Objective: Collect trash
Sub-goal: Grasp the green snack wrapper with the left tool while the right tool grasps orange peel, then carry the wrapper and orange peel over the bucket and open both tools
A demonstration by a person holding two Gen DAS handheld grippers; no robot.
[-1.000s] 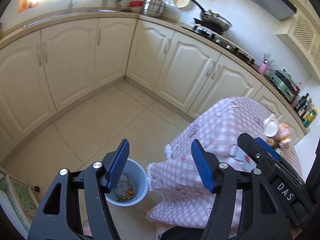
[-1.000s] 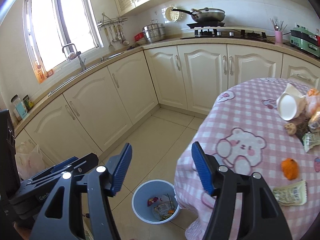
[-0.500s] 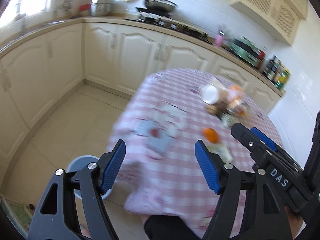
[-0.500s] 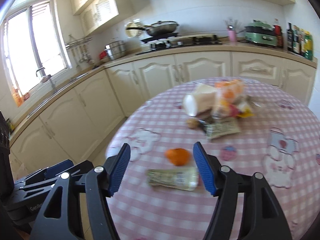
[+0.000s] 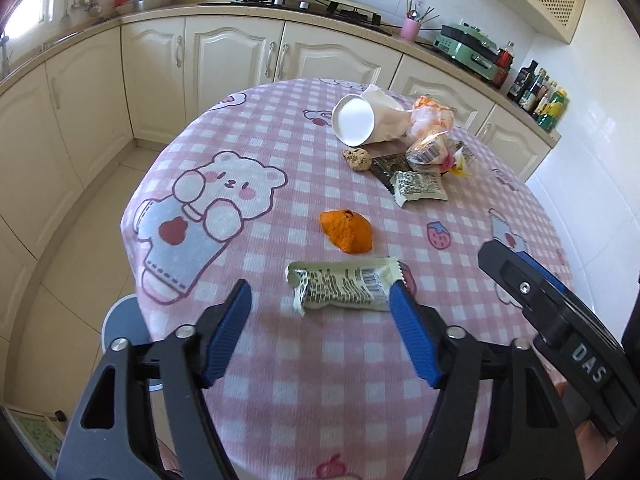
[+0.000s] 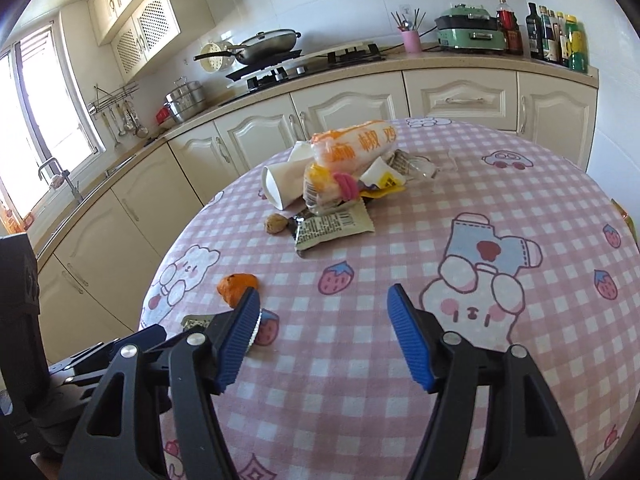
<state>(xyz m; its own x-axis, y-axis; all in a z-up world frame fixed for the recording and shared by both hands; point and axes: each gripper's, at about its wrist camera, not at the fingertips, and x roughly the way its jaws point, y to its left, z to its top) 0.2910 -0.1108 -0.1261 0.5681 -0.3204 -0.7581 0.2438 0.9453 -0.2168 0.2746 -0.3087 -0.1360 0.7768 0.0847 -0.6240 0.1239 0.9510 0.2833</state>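
Left wrist view showed me the table [image 5: 280, 380] under its pink checked cloth, with a grey bin [image 5: 122, 326] on the floor at its near-left edge. My left gripper [image 5: 320, 300] hung with fingers spread, empty, around a green-white wrapper [image 5: 340, 286]; beyond lay orange peel [image 5: 346, 230]. My right gripper [image 6: 323, 305] was spread too, holding nothing. I judged myself between pickups: next, descend and pinch the wrapper.

Left wrist view: above table [image 5: 320, 400] edge, facing counter. Right wrist view: lower, beside it. Shared: wrapper [image 5: 342, 286] [image 6: 192, 322], peel [image 5: 346, 231] [image 6: 236, 286].
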